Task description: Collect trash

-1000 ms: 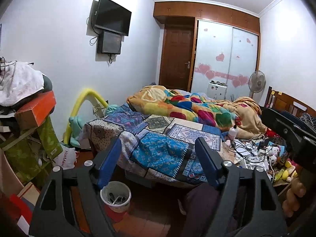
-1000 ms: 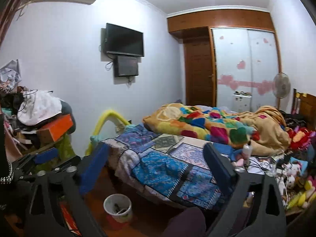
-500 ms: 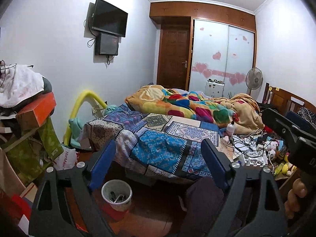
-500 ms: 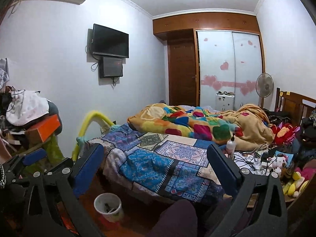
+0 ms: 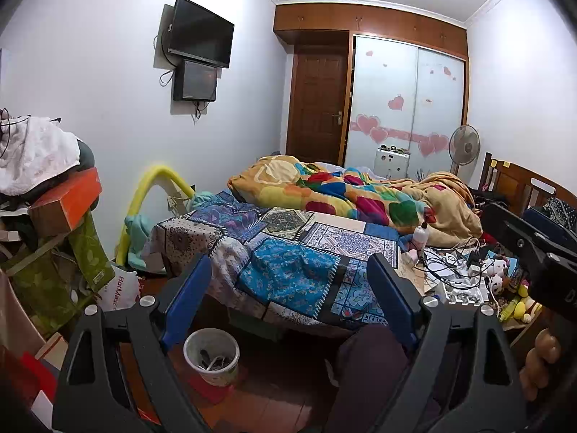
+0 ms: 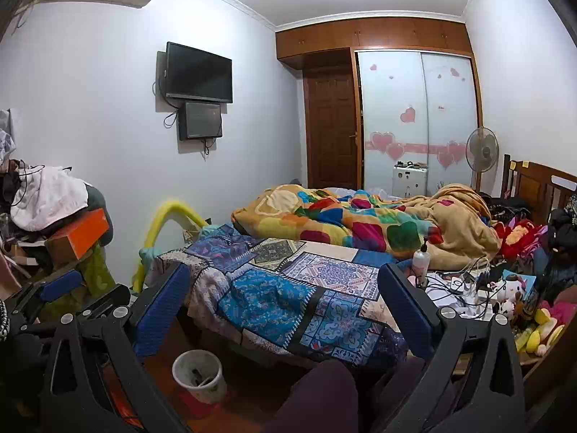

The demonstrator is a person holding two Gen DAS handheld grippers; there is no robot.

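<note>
A white waste bin with a few scraps inside stands on the floor by the bed's near corner, also in the right wrist view as the bin. My left gripper is open and empty, held above and behind the bin. My right gripper is open too, with nothing between its blue pads. A heap of cables and papers and a pump bottle lie at the bed's right side, seen again as the cables and the bottle.
A bed with a patchwork cover and a bright quilt fills the middle. Stacked boxes and clothes crowd the left. Soft toys sit at the right. A person's dark trouser leg is at the bottom.
The jaws of both grippers have spread wider. The right wrist view has swung slightly to the right. The bin and the bed clutter lie as before.
</note>
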